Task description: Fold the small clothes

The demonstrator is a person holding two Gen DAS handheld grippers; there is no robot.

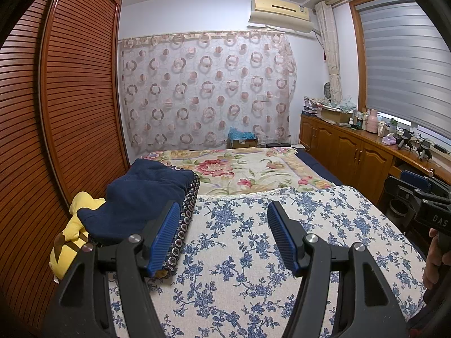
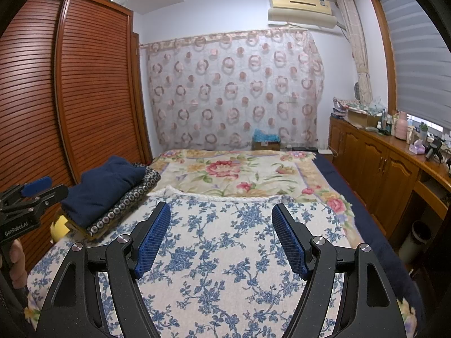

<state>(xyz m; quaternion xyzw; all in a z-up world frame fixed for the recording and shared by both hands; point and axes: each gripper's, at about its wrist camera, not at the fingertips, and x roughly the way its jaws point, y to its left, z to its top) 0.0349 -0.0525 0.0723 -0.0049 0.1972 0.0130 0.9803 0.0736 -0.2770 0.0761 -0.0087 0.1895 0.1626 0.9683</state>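
Note:
A folded navy garment [image 1: 141,197] lies on a folded dark ring-patterned garment [image 1: 184,219] at the bed's left edge, with a yellow garment [image 1: 70,233] beneath and beside them. The stack also shows in the right wrist view: navy [image 2: 104,188], patterned [image 2: 126,207]. My left gripper [image 1: 224,211] is open and empty, held above the blue-flowered cloth [image 1: 239,253], its left fingertip just in front of the stack. My right gripper [image 2: 221,214] is open and empty above the same cloth [image 2: 225,253], right of the stack.
A slatted wooden wardrobe [image 1: 70,98] stands tight against the bed's left side. A wooden cabinet [image 2: 380,163] with clutter runs along the right under the window. A pink-flowered blanket [image 1: 245,171] covers the far bed. A cardboard box [image 2: 266,142] sits by the curtain.

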